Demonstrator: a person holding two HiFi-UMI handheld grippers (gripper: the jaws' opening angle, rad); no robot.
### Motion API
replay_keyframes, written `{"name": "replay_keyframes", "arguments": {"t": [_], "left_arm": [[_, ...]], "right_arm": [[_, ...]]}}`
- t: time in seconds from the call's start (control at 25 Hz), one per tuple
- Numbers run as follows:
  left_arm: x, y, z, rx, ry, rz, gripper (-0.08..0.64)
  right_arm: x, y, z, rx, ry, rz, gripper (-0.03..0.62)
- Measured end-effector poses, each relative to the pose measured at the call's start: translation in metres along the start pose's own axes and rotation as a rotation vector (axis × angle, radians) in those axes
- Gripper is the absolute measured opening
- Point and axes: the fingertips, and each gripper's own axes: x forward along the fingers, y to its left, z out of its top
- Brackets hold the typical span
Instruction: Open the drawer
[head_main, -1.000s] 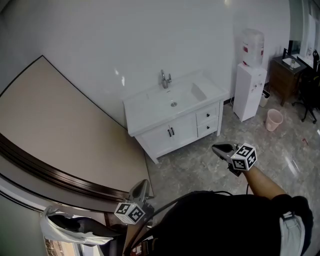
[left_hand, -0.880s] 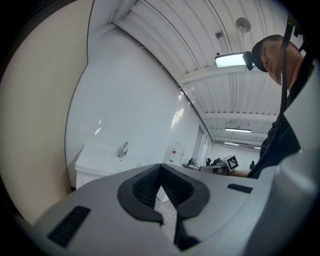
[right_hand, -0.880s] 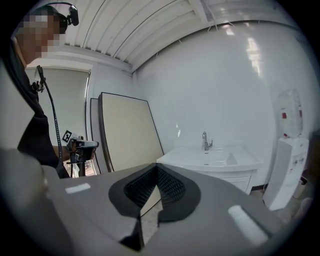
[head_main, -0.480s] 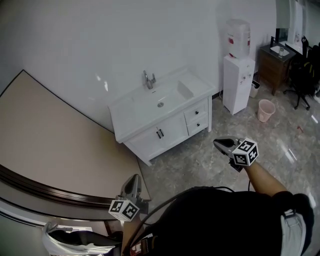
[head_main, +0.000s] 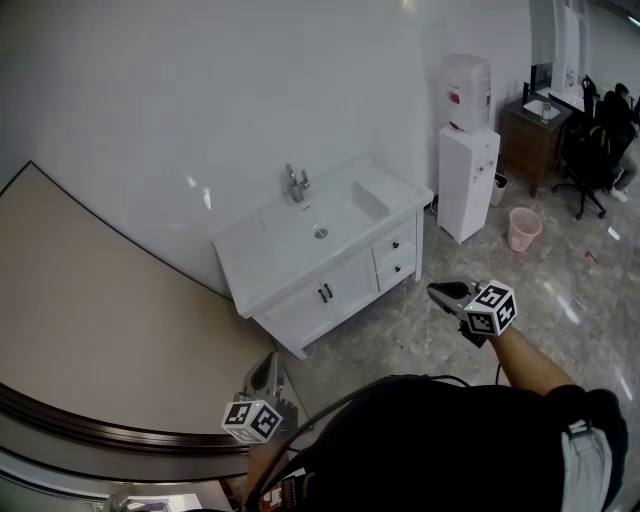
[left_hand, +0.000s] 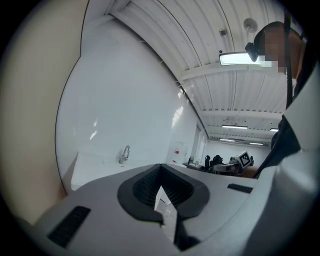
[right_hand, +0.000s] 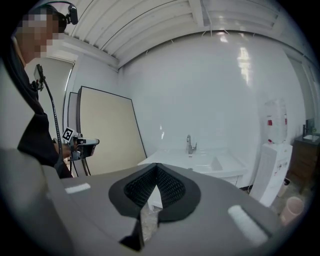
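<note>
Claw, left: jaws are pressing together with nothing between them. It is hovering at 7 o'clock in the head view, just ahead of the person's dark top, with its tips pointing toward 12 o'clock.

Claw, right: jaws are likewise pressing together on nothing. It is hovering at 4 o'clock in the head view, above the marbled floor. Its tips are pointing toward 10 o'clock and the forearm is trailing away toward 5 o'clock.

Vanity cabinet: white, standing against the white wall at mid-picture, well apart from both claws. It is lying at 1 o'clock from the left claw and 10 o'clock from the right.

Drawers: two, stacked at the cabinet's 3 o'clock end, the upper drawer over the lower drawer. Both fronts are sitting flush with the cabinet face, closed. Double doors are standing at 8 o'clock of them, also closed.

Sink basin: sunk in the counter top, with a chrome faucet rising at 11 o'clock of it.

Water dispenser: white, standing at 2 o'clock of the cabinet and carrying a bottle.

Pink bin: sitting on the floor at 4 o'clock of the dispenser.

Beige board: leaning on the wall at 9 o'clock of the cabinet.

Wooden cabinet and office chair: standing at the far 2 o'clock corner.
</note>
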Motion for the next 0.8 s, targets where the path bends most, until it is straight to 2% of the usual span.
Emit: {"name": "replay_keyframes", "arguments": {"t": [0.16, 0.32, 0.56, 0.8], "left_arm": [[0.008, 0.040, 0.024, 0.038, 0.018, -0.006, 0.000], [0.014, 0.083, 0.035, 0.045, 0.033, -0.021, 0.000], [0.025, 0.134, 0.036, 0.033, 0.058, -0.045, 0.000], [0.037, 0.161, 0.034, 0.012, 0.075, -0.051, 0.000]], "right_arm": [[0.041, 0.015, 0.018, -0.005, -0.013, -0.024, -0.005], [0.083, 0.029, 0.027, 0.005, -0.014, -0.044, -0.005], [0.137, 0.043, 0.029, 0.015, 0.005, -0.053, -0.005], [0.169, 0.044, 0.032, 0.018, 0.027, -0.045, -0.005]]}}
